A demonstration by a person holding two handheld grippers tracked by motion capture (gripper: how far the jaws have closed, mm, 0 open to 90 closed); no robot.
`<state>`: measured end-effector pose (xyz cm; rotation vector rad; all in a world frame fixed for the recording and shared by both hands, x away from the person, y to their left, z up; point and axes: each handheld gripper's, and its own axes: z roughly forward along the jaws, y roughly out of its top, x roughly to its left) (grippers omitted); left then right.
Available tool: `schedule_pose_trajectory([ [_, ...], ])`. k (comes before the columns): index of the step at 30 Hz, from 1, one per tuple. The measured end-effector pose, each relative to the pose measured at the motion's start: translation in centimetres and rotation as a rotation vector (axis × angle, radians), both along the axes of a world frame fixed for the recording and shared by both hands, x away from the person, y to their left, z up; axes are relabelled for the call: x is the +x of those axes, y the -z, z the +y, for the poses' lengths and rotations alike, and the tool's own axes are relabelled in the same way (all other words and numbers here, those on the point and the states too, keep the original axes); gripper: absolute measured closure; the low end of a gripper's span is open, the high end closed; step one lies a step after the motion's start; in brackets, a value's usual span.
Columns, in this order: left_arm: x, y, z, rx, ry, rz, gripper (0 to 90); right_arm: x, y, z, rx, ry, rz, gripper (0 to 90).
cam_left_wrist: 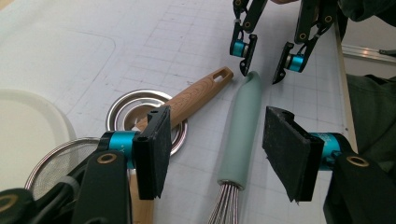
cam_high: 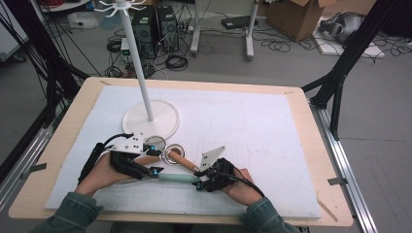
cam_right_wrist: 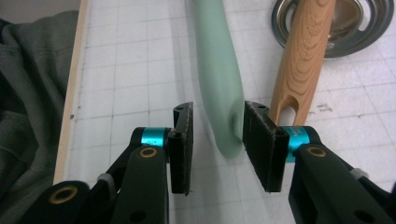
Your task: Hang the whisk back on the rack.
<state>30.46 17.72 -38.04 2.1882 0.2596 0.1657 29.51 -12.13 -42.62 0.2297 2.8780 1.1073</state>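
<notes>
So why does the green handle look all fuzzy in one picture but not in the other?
In the right gripper view the mint-green whisk handle sits very near the lens, so it blurs, most at its tip between the black fingers. In the left gripper view the same handle lies farther off and looks sharp, while the round shiny metal dish gives off soft glare. The high view is evenly lit.

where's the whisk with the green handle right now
In the high view the whisk lies on the white mat near the front edge, between the left tool and right tool, just in front of the wooden handle.
</notes>
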Motion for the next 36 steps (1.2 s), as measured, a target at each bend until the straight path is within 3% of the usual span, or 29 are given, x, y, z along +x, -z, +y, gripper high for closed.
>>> schedule_pose_trajectory([
  [6, -0.02, -0.13, 0.19, -0.004, -0.005, -0.004, 42.6, -0.32, 0.11, -0.05, -0.026, -0.009, -0.046, 66.0],
  [13, -0.03, -0.20, 0.07, -0.001, 0.000, -0.004, 42.4, -0.20, 0.67, -0.24, -0.056, -0.019, -0.062, 69.7],
  [19, -0.01, -0.15, -0.14, 0.002, 0.006, -0.002, 42.4, 0.07, 0.76, -0.34, -0.040, -0.042, -0.040, 76.8],
  [36, -0.29, 0.40, -0.70, 0.030, 0.036, 0.011, 42.4, 0.30, 0.60, -0.55, -0.015, -0.036, 0.004, 77.9],
])
